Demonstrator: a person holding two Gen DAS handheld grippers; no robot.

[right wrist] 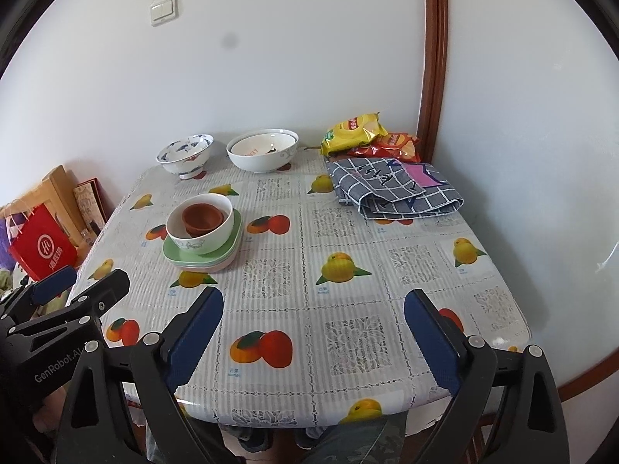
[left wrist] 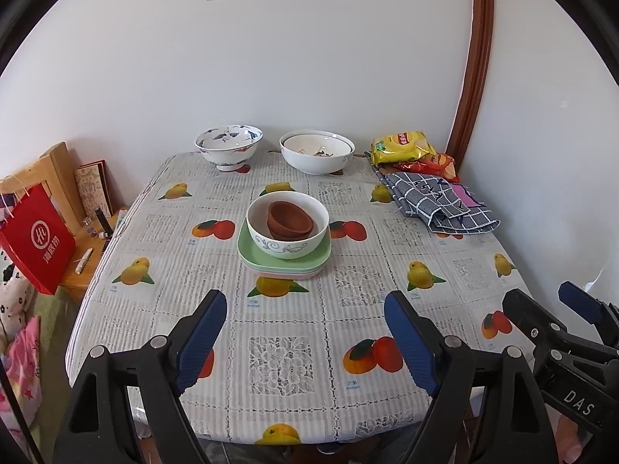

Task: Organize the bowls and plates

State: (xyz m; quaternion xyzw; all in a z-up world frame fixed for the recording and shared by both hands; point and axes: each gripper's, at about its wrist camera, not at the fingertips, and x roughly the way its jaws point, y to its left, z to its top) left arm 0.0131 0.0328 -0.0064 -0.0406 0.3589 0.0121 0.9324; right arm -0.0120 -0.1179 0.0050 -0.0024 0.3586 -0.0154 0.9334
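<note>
We count a stack of square plates (left wrist: 284, 261), green on top and pink beneath, mid-table. On it sits a white bowl (left wrist: 288, 224), upright, holding nested brown bowls (left wrist: 289, 219). At the far edge we list a blue-patterned footed bowl (left wrist: 228, 149) and, beside it, nested white bowls (left wrist: 316, 152).

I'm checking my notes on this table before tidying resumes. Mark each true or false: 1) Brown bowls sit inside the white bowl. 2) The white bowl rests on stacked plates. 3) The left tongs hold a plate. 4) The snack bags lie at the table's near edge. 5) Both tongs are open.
1) True: brown bowls nest in the white bowl.
2) True: stacked plates lie beneath.
3) False: left tongs are empty.
4) False: snack bags lie at the far right corner.
5) True: right tongs too.
</note>
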